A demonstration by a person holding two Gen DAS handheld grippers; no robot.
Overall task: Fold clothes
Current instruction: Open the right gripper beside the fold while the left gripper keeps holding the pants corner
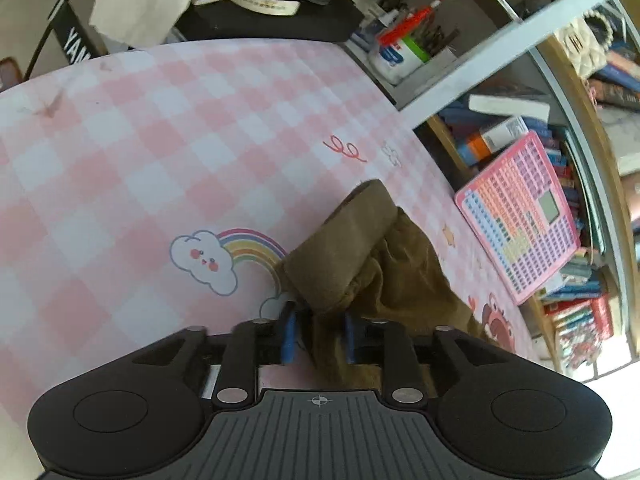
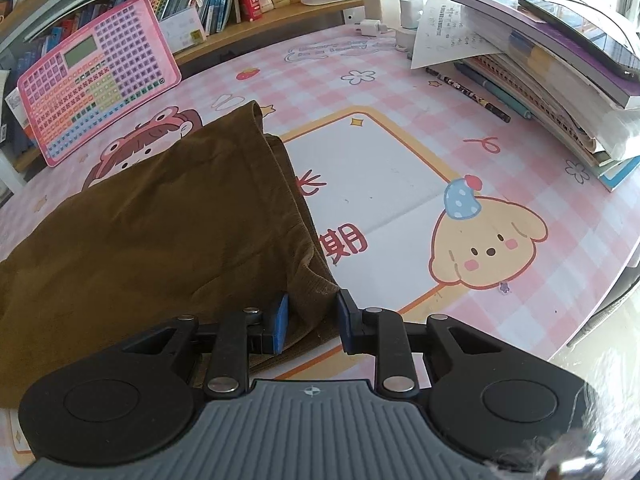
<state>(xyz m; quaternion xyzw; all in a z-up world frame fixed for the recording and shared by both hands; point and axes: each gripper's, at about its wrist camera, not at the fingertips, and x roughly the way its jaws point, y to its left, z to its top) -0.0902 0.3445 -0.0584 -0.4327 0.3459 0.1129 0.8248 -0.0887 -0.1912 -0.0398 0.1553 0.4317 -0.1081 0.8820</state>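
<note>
garment: the brown garment (image 2: 152, 216) lies on the pink checked tabletop (image 2: 400, 184), doubled over into layers, left of the dog drawing; its far corner reaches toward the pink keyboard toy (image 2: 96, 80)
right gripper: my right gripper (image 2: 312, 320) stands partly open at the near right corner of the cloth; the corner sits between the blue pads (image 2: 280, 320), yet I see a gap at the right pad, so I judge it no firm pinch
left gripper: my left gripper (image 1: 320, 332) is likewise partly open; a bunched fold of the garment (image 1: 360, 256) runs between its pads (image 1: 288, 336); whether they press on it I cannot tell
step in hand: I judge a fold is just laid, both near corners being let go or re-taken
next move: close on both corners evenly; lift together; carry the near edge toward the far edge; keep the layers aligned
</note>
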